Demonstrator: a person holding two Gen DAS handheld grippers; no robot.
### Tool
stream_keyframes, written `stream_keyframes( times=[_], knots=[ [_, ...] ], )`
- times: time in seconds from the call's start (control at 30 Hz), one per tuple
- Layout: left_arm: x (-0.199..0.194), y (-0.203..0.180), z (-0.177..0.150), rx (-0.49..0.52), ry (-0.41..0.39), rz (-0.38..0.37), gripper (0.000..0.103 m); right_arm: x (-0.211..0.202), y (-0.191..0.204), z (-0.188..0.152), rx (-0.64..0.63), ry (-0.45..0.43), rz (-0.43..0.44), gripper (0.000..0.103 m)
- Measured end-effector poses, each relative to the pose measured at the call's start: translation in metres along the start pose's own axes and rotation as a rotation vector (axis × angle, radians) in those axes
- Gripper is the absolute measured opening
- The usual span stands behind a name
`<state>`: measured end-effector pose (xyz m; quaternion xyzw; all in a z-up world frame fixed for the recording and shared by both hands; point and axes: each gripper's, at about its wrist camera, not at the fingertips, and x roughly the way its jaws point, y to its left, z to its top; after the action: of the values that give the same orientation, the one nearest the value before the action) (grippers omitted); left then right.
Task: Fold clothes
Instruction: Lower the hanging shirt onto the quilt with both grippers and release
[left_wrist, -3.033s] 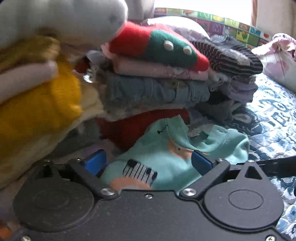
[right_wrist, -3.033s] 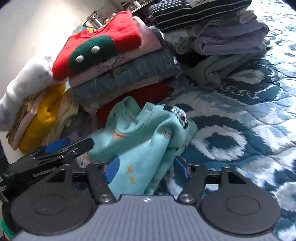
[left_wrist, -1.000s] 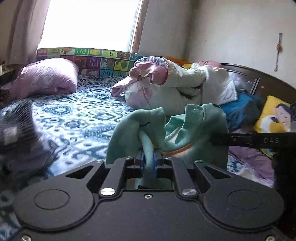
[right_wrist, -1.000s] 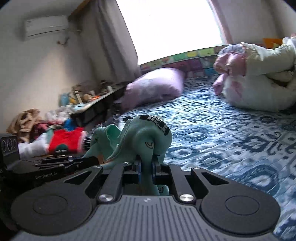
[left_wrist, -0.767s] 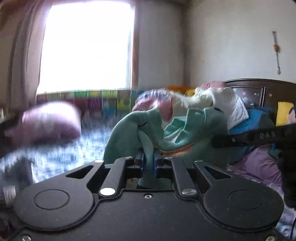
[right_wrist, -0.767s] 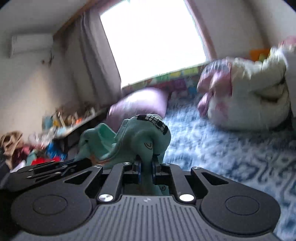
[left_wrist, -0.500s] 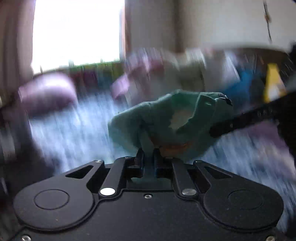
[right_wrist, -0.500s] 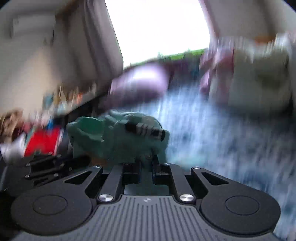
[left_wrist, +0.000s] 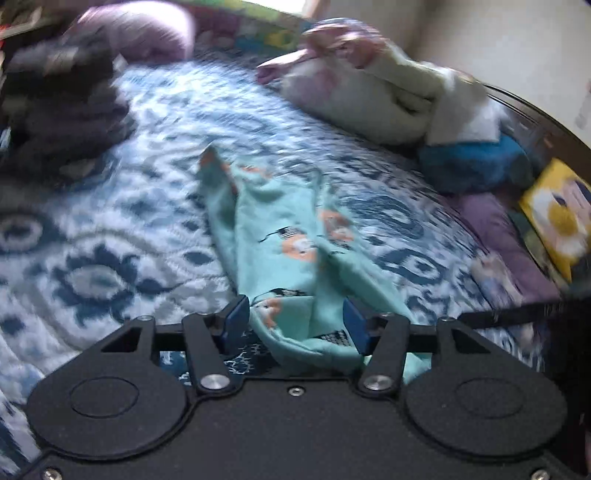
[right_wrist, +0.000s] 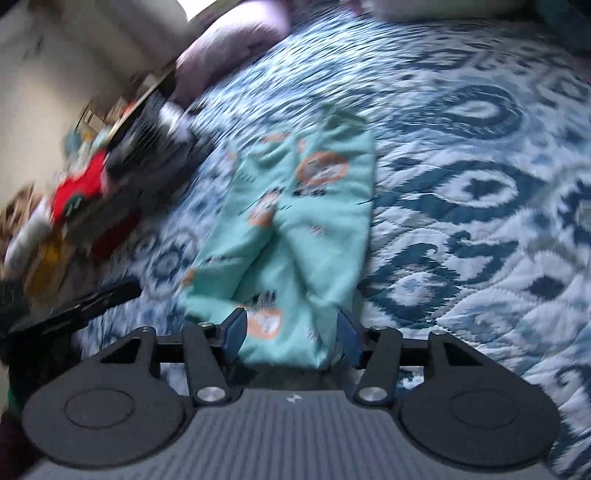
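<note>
A mint-green child's garment with orange and black prints lies stretched out lengthwise on the blue-and-white patterned bedspread. My left gripper is open, its blue pads on either side of the garment's near end. In the right wrist view the same garment runs away from my right gripper, which is also open with the cloth's near end between its spread fingers. The other gripper shows as a dark bar at the left edge of that view.
Stacks of folded clothes stand at the left, with dark folded items beside them. A purple pillow lies at the back. A heap of pink and cream clothing, a blue bundle and a yellow cushion crowd the right.
Both grippers were shut on the bunched garment held up in the air. They swung down fast, the garment now lies spread on the bed, and both jaws have opened.
</note>
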<state>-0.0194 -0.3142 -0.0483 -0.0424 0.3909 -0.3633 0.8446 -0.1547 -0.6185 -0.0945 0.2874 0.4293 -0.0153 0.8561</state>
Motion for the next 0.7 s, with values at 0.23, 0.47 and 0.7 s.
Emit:
stream_keyframes(
  times=[0.23, 0.47, 0.7],
  knots=[
    [0.05, 0.021, -0.009, -0.171, 0.1, 0.038, 0.054, 0.034, -0.018, -0.021, 0.145, -0.117, -0.055, 0.058],
    [0.014, 0.021, -0.018, -0.193, 0.004, 0.041, 0.006, 0.037, -0.007, -0.027, 0.147, -0.131, 0.0, 0.023],
    [0.02, 0.015, -0.087, -0.066, 0.244, 0.27, 0.007, 0.044, 0.007, -0.056, 0.083, 0.056, -0.051, 0.027]
  ],
)
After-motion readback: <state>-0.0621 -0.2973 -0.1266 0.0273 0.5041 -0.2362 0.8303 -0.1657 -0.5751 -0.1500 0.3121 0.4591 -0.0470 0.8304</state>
